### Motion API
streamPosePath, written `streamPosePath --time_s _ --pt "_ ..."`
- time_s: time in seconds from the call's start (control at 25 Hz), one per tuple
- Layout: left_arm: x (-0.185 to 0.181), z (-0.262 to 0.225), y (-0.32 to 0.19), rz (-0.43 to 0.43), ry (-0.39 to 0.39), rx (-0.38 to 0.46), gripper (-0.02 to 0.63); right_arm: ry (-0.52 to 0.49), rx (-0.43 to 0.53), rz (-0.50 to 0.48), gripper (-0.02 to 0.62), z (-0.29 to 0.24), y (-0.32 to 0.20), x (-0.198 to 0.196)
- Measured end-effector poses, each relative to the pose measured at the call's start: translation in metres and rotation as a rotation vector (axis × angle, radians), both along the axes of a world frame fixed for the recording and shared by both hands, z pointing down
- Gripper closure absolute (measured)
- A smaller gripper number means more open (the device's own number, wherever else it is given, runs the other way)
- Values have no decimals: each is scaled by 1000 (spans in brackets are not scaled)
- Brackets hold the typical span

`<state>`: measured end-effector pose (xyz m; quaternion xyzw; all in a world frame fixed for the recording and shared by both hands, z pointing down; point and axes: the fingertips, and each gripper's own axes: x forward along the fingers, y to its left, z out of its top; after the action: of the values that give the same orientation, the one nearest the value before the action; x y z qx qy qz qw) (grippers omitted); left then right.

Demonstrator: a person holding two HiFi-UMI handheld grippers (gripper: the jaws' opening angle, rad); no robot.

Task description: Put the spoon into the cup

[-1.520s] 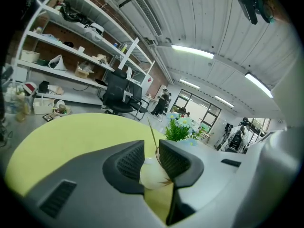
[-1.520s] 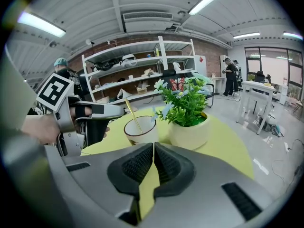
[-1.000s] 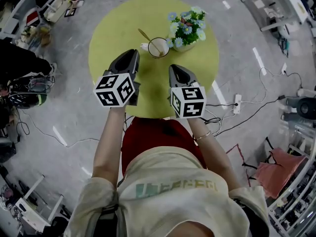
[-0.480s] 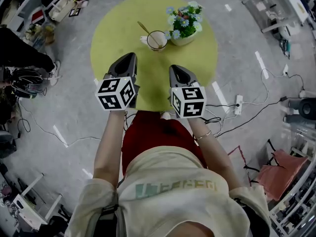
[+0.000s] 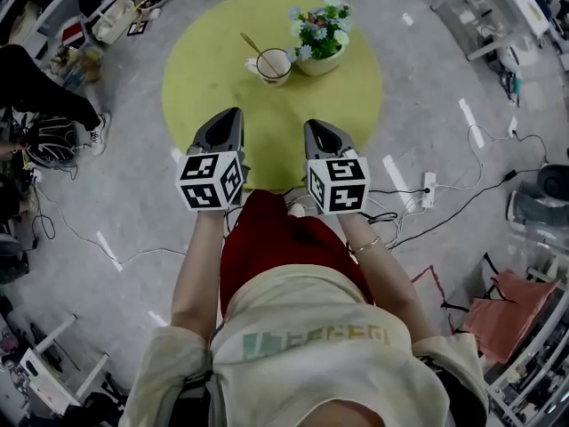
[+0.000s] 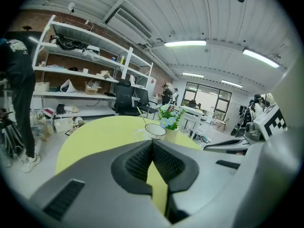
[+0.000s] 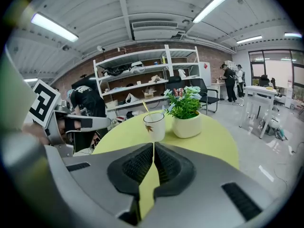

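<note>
A white cup (image 5: pixel 272 64) stands at the far side of the round yellow-green table (image 5: pixel 213 69), with a gold spoon (image 5: pixel 252 51) standing in it, handle leaning out to the left. The cup (image 7: pixel 154 125) and spoon handle (image 7: pixel 145 107) also show in the right gripper view, and the cup (image 6: pixel 155 130) in the left gripper view. My left gripper (image 5: pixel 228 116) and right gripper (image 5: pixel 317 127) hover side by side over the table's near edge, well short of the cup. Both are shut with nothing between their tips.
A white pot of blue and white flowers (image 5: pixel 317 34) stands right beside the cup. Cables and a power strip (image 5: pixel 428 185) lie on the floor to the right. Shelving (image 7: pixel 142 82), chairs and a person in black (image 6: pixel 16 80) surround the table.
Both grippers have drawn back toward me, from over the table's middle to its near edge. The cup and spoon stay in place.
</note>
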<state>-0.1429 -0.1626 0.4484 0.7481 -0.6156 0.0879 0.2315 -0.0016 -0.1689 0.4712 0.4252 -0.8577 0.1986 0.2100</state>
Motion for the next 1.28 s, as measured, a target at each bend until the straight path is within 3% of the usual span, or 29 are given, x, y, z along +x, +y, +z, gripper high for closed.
streamPosePath --time_s 0.64,1.28 --pt "38 -6 65 -7 -76 9 582 -28 52 -18 558 -15 41 35" --pt "54 -18 113 -38 -86 31 582 -44 160 -50 560 -39 76 56"
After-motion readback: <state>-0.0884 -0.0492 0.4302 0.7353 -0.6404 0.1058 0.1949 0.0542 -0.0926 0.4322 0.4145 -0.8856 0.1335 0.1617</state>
